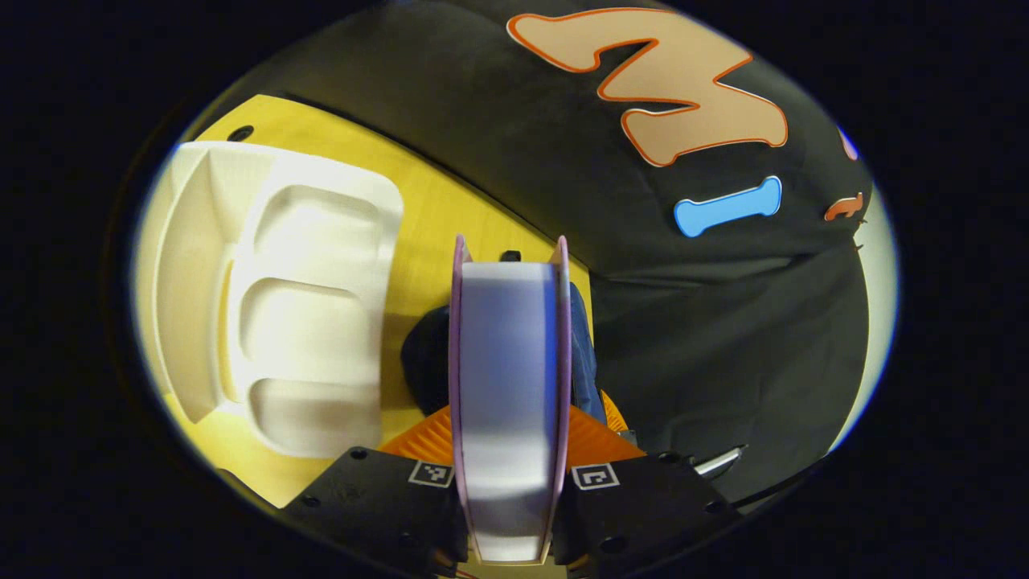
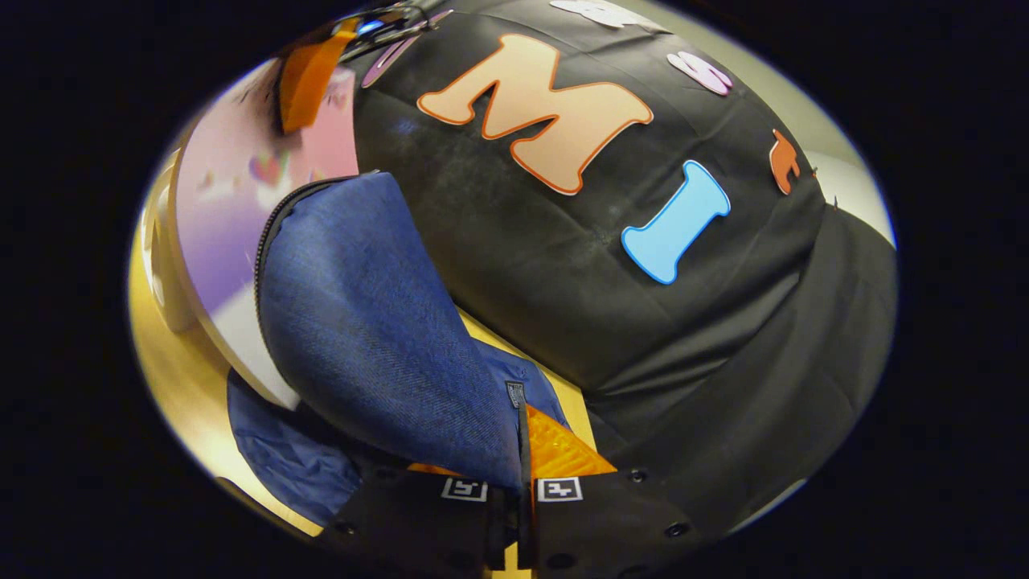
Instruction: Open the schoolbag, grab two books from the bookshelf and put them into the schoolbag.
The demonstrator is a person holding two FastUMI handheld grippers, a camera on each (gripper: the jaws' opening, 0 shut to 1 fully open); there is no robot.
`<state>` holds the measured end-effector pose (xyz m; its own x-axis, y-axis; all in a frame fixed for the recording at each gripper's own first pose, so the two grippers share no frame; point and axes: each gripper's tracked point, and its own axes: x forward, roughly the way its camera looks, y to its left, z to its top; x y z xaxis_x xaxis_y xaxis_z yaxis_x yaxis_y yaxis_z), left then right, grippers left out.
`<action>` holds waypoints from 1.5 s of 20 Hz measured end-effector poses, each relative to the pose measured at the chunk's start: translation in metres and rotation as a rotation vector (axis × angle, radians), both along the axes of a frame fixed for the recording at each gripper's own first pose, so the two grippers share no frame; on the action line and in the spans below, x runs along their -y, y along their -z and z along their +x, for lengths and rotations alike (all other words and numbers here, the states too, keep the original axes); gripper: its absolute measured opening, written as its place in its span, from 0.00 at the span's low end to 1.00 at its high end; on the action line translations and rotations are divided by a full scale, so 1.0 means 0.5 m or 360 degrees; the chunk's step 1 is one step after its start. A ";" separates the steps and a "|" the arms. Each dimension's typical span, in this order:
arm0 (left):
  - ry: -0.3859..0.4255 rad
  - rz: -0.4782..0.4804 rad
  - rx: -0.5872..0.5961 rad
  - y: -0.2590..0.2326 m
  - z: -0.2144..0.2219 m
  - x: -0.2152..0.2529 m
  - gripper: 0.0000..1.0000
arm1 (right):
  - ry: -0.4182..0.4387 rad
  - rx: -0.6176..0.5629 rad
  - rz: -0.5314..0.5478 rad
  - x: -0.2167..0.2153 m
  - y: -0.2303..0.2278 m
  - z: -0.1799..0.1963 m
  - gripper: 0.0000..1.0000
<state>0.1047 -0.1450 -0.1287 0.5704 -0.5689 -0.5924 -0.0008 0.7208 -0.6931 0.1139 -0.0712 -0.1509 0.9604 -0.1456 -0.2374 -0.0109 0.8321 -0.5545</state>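
Observation:
My left gripper point(image 1: 510, 454) is shut on a book point(image 1: 508, 386) with purple covers, seen edge-on with its pale pages toward me. Beyond the book lies the blue schoolbag point(image 1: 583, 354) with its dark opening. In the right gripper view my right gripper point(image 2: 514, 482) is shut on the schoolbag's denim flap point(image 2: 370, 338) and holds it up. Behind that flap the book's pink and purple cover point(image 2: 233, 233) stands with its lower end inside the bag. The left gripper point(image 2: 309, 76) grips the book's top edge.
A white bookshelf point(image 1: 305, 305) with several hollow compartments lies on the yellow table point(image 1: 434, 217), left of the bag. The black cloth wall point(image 1: 707, 338) stands close behind the bag and to the right.

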 end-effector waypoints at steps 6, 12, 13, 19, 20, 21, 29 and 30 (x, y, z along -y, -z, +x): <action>-0.0016 -0.0095 0.0174 0.057 0.060 0.092 0.38 | 0.0019 0.0016 0.0154 0.005 -0.010 -0.001 0.07; -0.0034 -0.0173 0.0197 0.126 0.091 0.158 0.38 | -0.0021 0.0028 0.0265 -0.004 -0.019 0.000 0.07; -0.0031 -0.0174 0.0194 0.139 0.096 0.171 0.38 | -0.0031 0.0028 0.0274 -0.008 -0.018 0.002 0.10; -0.0019 -0.0279 0.0210 0.201 0.126 0.246 0.38 | -0.0054 0.0044 0.0350 -0.016 -0.025 0.007 0.06; -0.0024 -0.0309 0.0205 0.211 0.133 0.251 0.38 | -0.0051 0.0040 0.0364 -0.015 -0.022 0.008 0.06; -0.0033 -0.0337 0.0193 0.218 0.138 0.253 0.38 | -0.0053 0.0036 0.0374 -0.016 -0.022 0.009 0.07; -0.0074 -0.0429 0.0125 0.280 0.184 0.285 0.39 | -0.0052 0.0018 0.0377 -0.028 -0.016 0.009 0.06; -0.0084 -0.0420 0.0104 0.284 0.186 0.281 0.38 | -0.0045 0.0016 0.0385 -0.026 -0.016 0.010 0.06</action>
<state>0.1976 -0.2853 -0.2707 0.6354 -0.6671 -0.3889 0.0171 0.5157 -0.8566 0.1187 -0.0580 -0.1428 0.9659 -0.0588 -0.2523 -0.0314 0.9402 -0.3391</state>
